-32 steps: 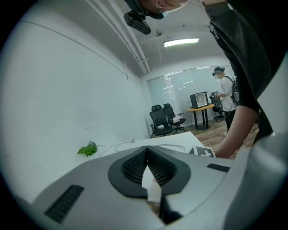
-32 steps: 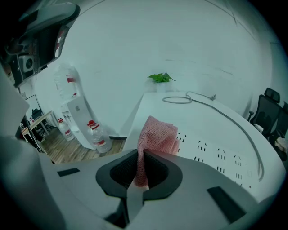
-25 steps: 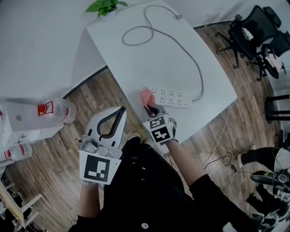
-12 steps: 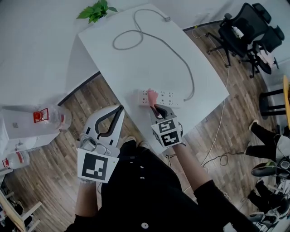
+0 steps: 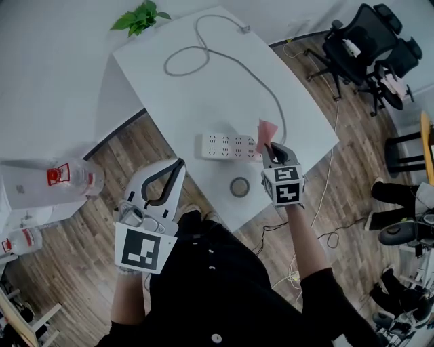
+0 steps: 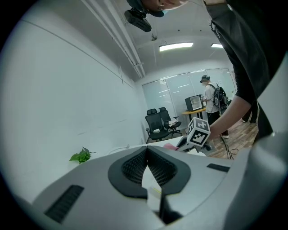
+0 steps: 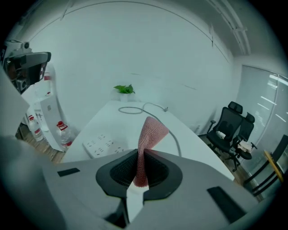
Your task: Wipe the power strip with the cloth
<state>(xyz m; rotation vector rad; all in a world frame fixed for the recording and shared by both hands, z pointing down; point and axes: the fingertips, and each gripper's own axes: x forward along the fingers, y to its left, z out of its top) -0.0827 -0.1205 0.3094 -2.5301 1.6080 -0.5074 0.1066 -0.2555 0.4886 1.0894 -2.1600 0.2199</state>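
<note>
The white power strip lies near the table's front edge, its grey cable looping off toward the back. My right gripper hovers just past the strip's right end, shut on a pink cloth that sticks up from its jaws. The right gripper view shows the cloth pinched between the pads of this gripper, with the strip to the left below. My left gripper is shut on nothing and held off the table, over the wooden floor. In its own view, the left gripper has its pads together.
A roll of tape sits at the table's front edge. A green plant stands beyond the far corner. Water bottles stand on the left, office chairs at the upper right, and loose cords lie on the floor.
My right gripper has carried the cloth rightward along the power strip, from its left end to beyond its right end. The tape roll has come into sight. The left gripper has stayed put.
</note>
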